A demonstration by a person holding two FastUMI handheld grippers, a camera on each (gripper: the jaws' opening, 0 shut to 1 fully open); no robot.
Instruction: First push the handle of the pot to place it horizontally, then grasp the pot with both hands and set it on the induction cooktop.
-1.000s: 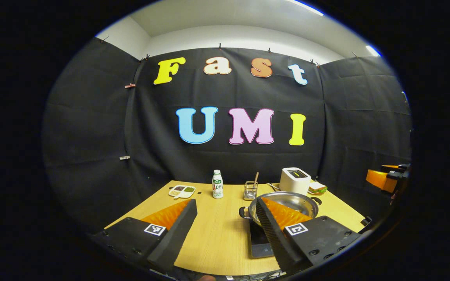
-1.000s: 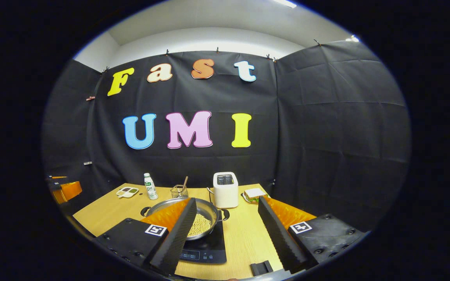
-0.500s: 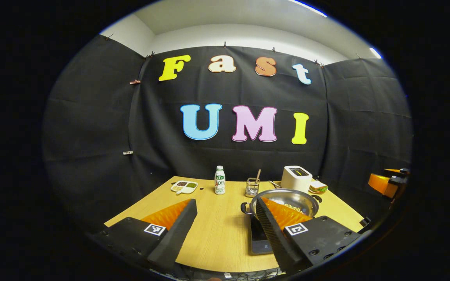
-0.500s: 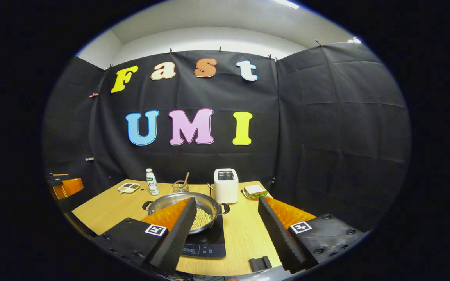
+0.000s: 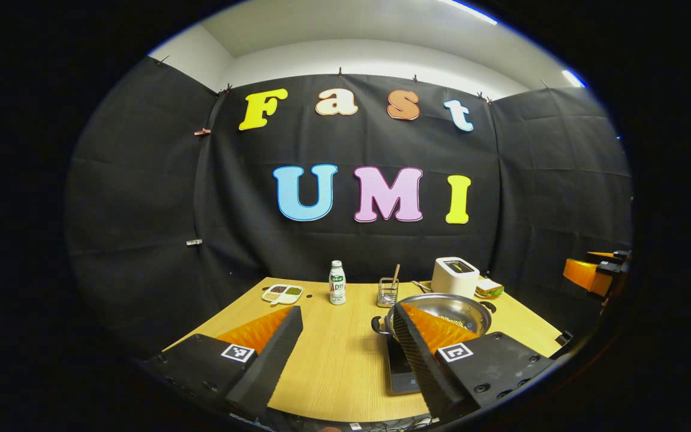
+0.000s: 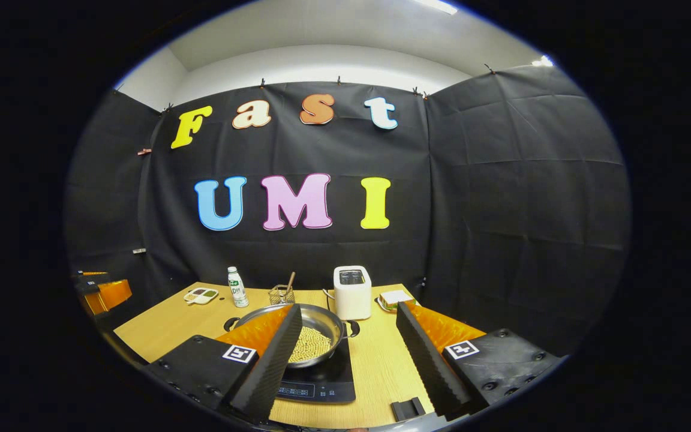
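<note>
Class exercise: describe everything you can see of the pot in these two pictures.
The pot is a shallow, wide, shiny metal pan with a small dark loop handle on each side, lying left and right. It holds a layer of small pale yellow beans. It sits upright on the black induction cooktop on the wooden table, in front of the white toaster. No gripper touches it.

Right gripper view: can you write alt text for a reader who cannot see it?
A steel pot holding small pale beans sits on the black induction cooktop on a wooden table, seen between the open right gripper. Behind it stand a white toaster, a small bottle and a sandwich.
</note>
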